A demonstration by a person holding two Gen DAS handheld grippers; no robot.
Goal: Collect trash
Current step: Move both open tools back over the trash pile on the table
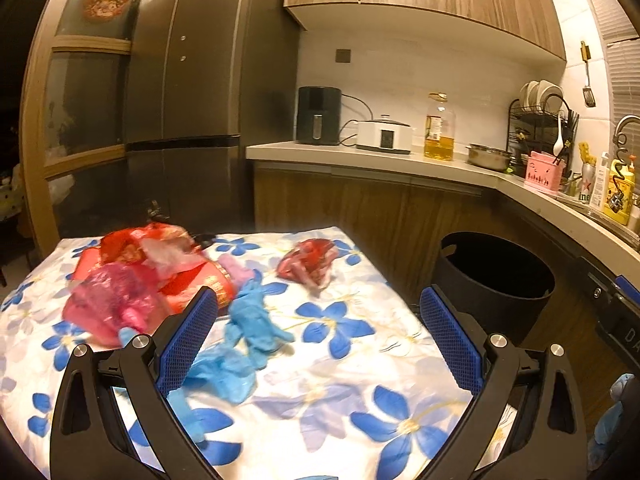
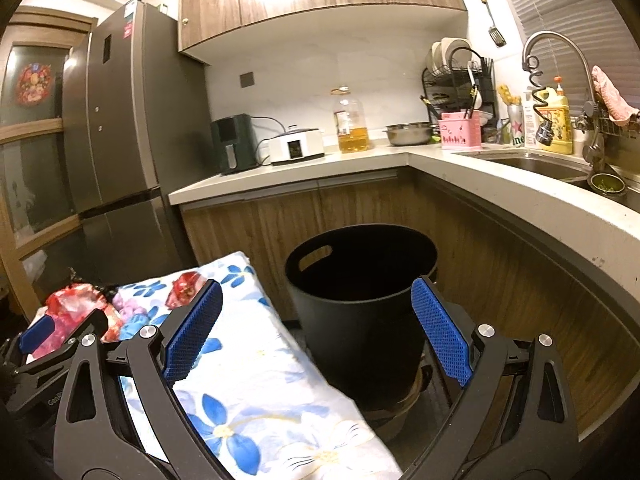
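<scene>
Both tongs gape wide and empty: the left gripper point(image 1: 320, 344) over blue gloves point(image 1: 244, 340) mid-frame, the right gripper point(image 2: 318, 328) framing the black bin point(image 2: 360, 300).

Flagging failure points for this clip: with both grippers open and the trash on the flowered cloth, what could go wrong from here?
1. The blue gloves lie limp and flat on the tablecloth; the left gripper may pinch cloth too.
2. The red and pink wrappers are heaped together, so a grasp could scatter some.
3. The black bin sits off the table's edge; a carried piece could drop short of it.
</scene>
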